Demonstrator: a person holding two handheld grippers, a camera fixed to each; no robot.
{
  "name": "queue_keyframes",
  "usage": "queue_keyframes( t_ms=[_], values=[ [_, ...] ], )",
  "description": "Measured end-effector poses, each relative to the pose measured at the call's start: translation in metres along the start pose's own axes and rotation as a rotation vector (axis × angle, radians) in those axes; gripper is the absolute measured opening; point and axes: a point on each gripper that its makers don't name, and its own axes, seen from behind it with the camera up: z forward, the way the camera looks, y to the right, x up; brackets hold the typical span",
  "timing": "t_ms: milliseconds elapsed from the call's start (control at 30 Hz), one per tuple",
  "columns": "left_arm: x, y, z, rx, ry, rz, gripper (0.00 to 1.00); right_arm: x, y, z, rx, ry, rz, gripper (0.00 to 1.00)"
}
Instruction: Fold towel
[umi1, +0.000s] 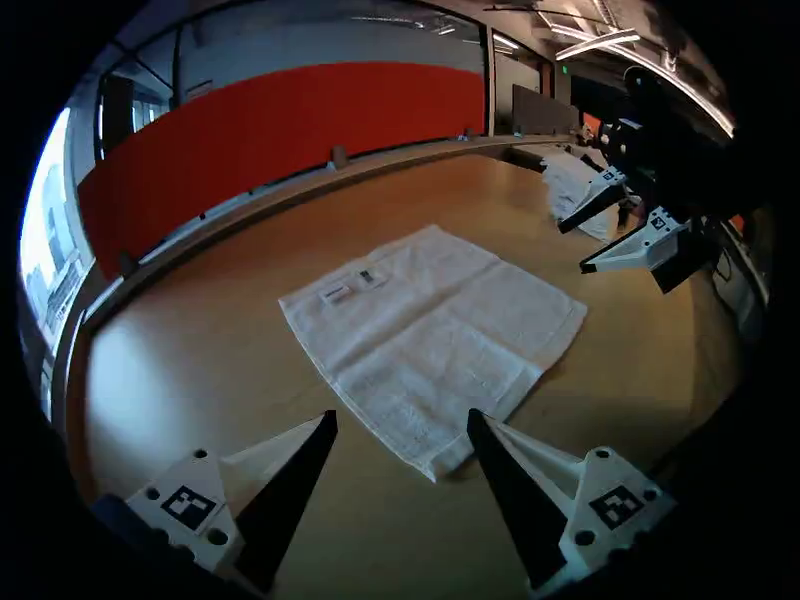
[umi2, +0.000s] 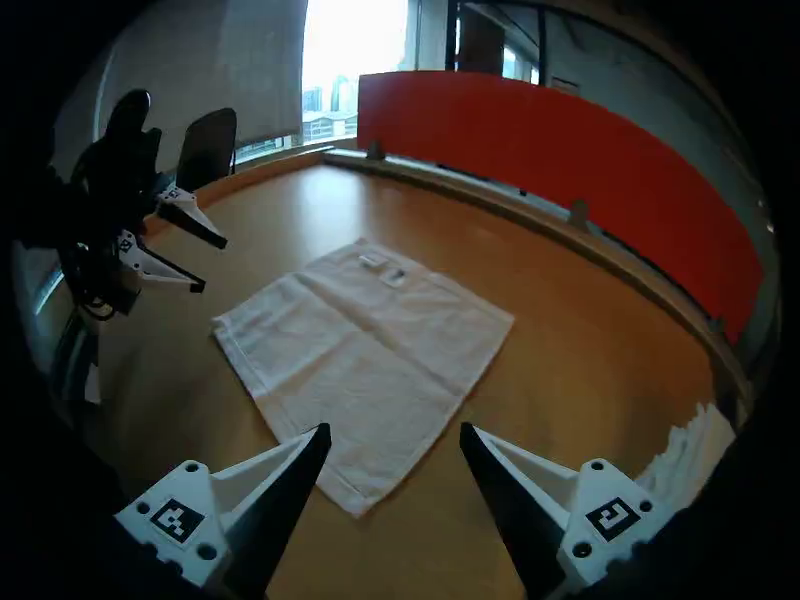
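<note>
Wooden counter (umi1: 190, 350) stretches under everything, honey-coloured and smooth. Nearest in the left gripper view, the left tongs (umi1: 400, 415) stand spread wide with nothing gripped, held above the counter. One corner of the towel (umi1: 430, 320) shows in the gap between their two fingers. In the right gripper view the right tongs (umi2: 393, 428) are likewise wide apart and empty, and another corner of the towel shows between them.

The white towel lies opened out and flat in the middle of the counter, a single layer as far as I can tell, turned like a diamond to each camera. Two small tags (umi1: 352, 285) (one pale, one with a dark mark) sit on it near its far edge.

Farther off, each view catches the other tongs in the air to one side of the towel, well apart from it, fingers parted and holding nothing. Beyond them in the left gripper view, a folded white cloth (umi1: 572, 185) rests near the counter's far end. Behind the counter's edge runs a red partition (umi1: 300, 130). In the right gripper view, a dark chair (umi2: 205, 145) stands before a bright window (umi2: 350, 60).
</note>
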Motion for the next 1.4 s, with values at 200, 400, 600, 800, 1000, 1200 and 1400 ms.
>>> queue_keyframes(
  t_ms=[200,400,600,800,1000,1200,1400],
  values=[
    [-0.023,0.008,0.018,-0.02,-0.061,0.021,0.97,-0.026,-0.006,0.011,0.028,-0.063,-0.007,1.0],
    [-0.036,0.016,0.029,-0.039,-0.103,0.033,0.96,-0.045,-0.011,0.016,0.053,-0.105,-0.019,1.0],
    [-0.047,0.023,0.037,-0.054,-0.135,0.035,0.96,-0.057,-0.014,0.018,0.069,-0.126,-0.012,1.0],
    [-0.058,0.027,0.041,-0.057,-0.165,0.038,0.96,-0.062,-0.013,0.019,0.073,-0.134,-0.007,1.0],
    [-0.06,0.027,0.042,-0.052,-0.168,0.015,0.96,-0.065,-0.011,0.02,0.074,-0.14,-0.018,1.0],
    [-0.061,0.027,0.042,-0.052,-0.159,-0.005,0.96,-0.068,-0.013,0.019,0.087,-0.146,-0.035,1.0],
    [-0.062,0.028,0.041,-0.055,-0.165,-0.004,0.96,-0.068,-0.015,0.019,0.099,-0.142,-0.044,0.94]
  ],
)
